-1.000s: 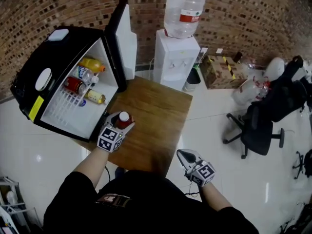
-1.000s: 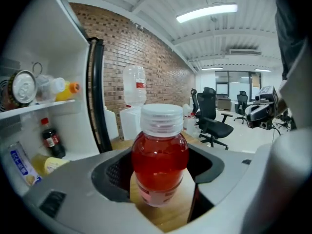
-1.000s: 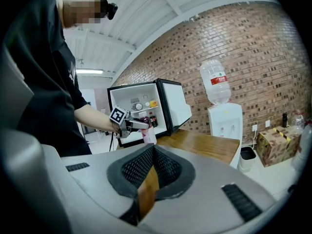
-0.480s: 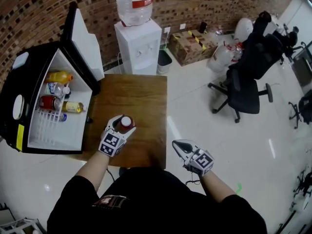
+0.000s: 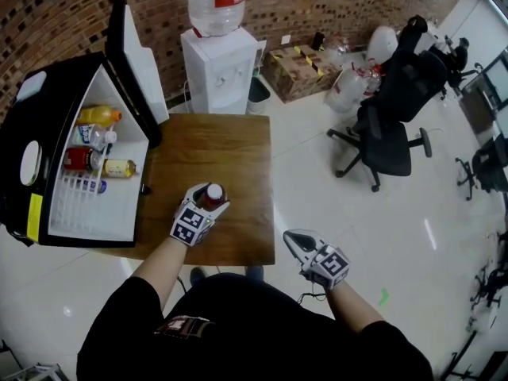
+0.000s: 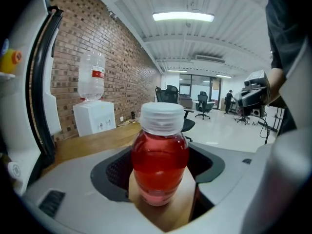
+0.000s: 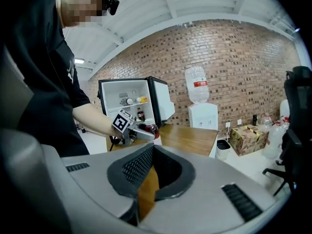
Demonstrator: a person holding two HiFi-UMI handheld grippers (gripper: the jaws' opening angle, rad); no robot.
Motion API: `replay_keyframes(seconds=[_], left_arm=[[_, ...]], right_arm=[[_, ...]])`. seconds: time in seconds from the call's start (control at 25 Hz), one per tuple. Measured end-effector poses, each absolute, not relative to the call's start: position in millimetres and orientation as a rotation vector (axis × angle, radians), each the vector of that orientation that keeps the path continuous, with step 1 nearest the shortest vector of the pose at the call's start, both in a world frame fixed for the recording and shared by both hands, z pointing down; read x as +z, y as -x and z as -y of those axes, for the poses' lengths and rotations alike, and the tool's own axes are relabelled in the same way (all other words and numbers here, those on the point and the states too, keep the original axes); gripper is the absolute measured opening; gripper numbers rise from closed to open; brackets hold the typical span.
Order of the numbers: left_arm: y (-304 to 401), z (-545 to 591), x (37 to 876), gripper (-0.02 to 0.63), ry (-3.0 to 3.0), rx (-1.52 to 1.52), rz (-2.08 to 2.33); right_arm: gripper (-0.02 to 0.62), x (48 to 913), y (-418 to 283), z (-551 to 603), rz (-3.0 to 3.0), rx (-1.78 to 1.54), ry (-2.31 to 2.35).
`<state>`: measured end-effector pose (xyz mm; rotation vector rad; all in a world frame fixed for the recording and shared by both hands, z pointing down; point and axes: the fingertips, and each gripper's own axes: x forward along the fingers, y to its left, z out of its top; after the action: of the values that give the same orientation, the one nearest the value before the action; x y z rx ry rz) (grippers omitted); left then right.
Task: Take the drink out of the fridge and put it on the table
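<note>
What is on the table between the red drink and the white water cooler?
Nothing: in the head view, only bare wooden table lies between the red drink and the water cooler.

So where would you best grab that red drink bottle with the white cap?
Grip the red drink bottle around its round body, below the white cap, and come in level from the side. It stands upright on the wooden table. The body is wider and straighter than the neck, so two jaws should seat well there. The left gripper holds it that way, one jaw on each side.
</note>
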<state>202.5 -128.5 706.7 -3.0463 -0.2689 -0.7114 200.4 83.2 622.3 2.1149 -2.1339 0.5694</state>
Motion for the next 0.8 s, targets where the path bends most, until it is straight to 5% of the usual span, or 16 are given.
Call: replay_keyframes(seconds=[0.36, 0.48, 0.72, 0.8], left_arm=[[-137.0, 134.8, 664.6, 0.374, 3.168, -0.681, 0.249], [-87.0, 140.0, 641.4, 0.285, 3.262, -0.616, 0.232], [-12.4, 159.3, 581.1, 0.006, 3.359, -0.360, 0.163], [1.1, 161.4, 568.8, 0.006, 3.373, -0.316, 0.137]], right_arm=[[0.009, 598.9, -213.3, -65.4, 2.132, 0.638, -2.200], [0.009, 584.5, -223.7, -58.5, 2.181, 0.640, -2.208], [0.008, 573.7, -209.7, -40.7, 2.357, 0.713, -2.086], [0.008, 574.9, -208.4, -35.1, 2.359, 0.704, -2.074]])
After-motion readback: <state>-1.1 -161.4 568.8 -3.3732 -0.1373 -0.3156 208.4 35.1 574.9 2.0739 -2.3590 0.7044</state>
